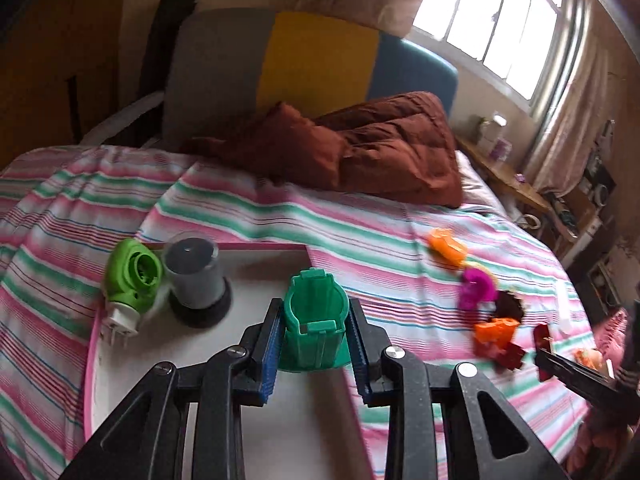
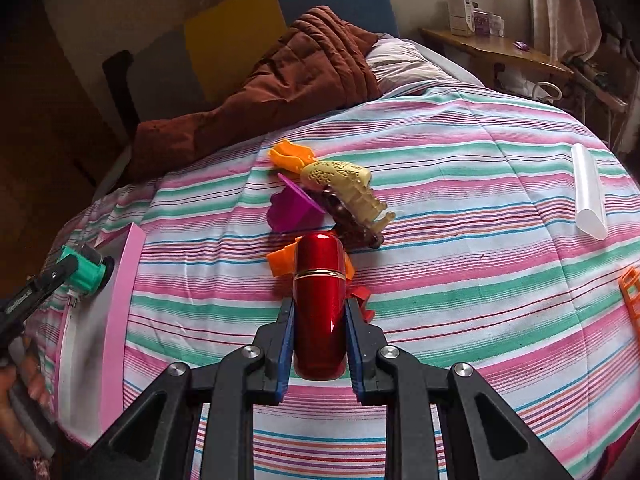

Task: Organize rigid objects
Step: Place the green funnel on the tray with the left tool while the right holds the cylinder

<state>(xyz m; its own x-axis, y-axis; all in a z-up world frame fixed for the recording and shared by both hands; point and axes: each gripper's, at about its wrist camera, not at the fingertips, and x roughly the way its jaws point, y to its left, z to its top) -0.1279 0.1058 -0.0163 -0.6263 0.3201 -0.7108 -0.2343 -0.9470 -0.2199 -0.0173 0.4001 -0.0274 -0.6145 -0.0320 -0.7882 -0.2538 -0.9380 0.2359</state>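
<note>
Left gripper (image 1: 314,330) fingers clamp the green plastic cup-shaped piece (image 1: 314,320) upright over the white pink-rimmed tray (image 1: 256,272), so the left is nearer it. Right gripper (image 2: 320,330) fingers grip the red lipstick-like capsule (image 2: 319,300) above the striped bed (image 2: 460,264), long axis running forward along the fingers, tray well off to its left.

A green cup (image 1: 314,322) sits upright between the left tongs (image 1: 314,344). A shiny red tube (image 2: 319,304) sticks out of the right tongs (image 2: 319,340).
</note>
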